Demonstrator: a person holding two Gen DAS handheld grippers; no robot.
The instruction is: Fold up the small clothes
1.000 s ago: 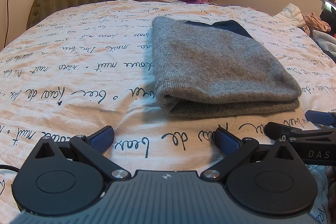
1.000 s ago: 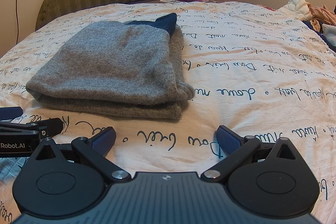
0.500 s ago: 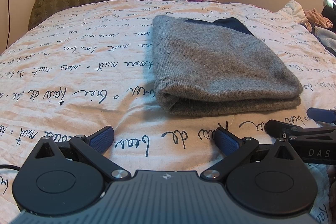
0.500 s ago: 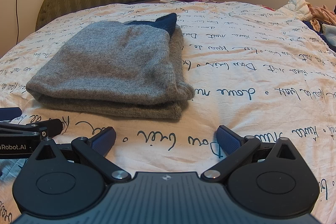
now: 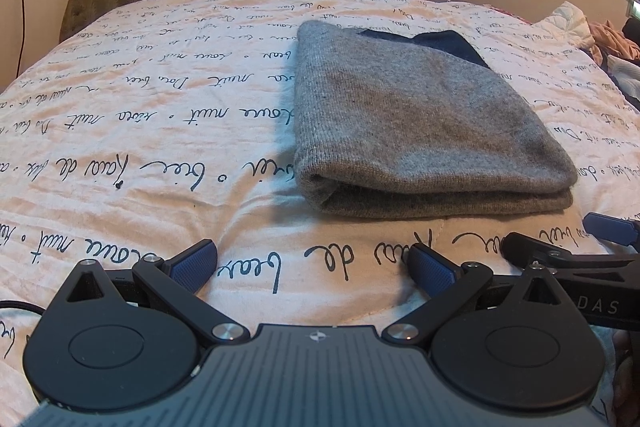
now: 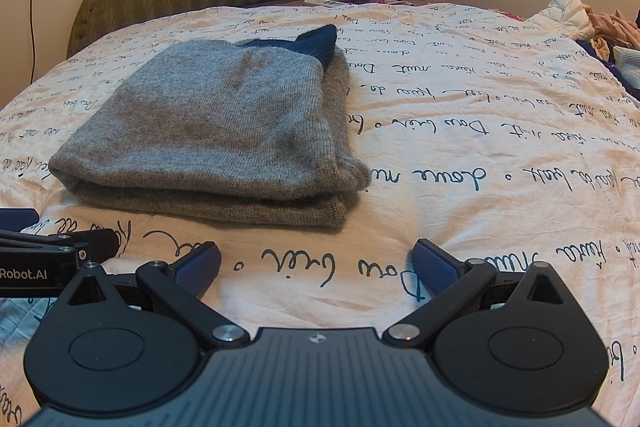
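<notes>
With the grey sweater lying folded mid-bed, just beyond both tools, the left tool and right tool hang spread and empty, so I judge the fold finished: withdraw without snagging its near edge.

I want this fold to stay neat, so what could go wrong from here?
The folded grey knit garment has loose stacked layers along its near edge; a pinch there may catch only the top one. Its dark blue part pokes out at the back. Both the left gripper and the right gripper are open.
</notes>
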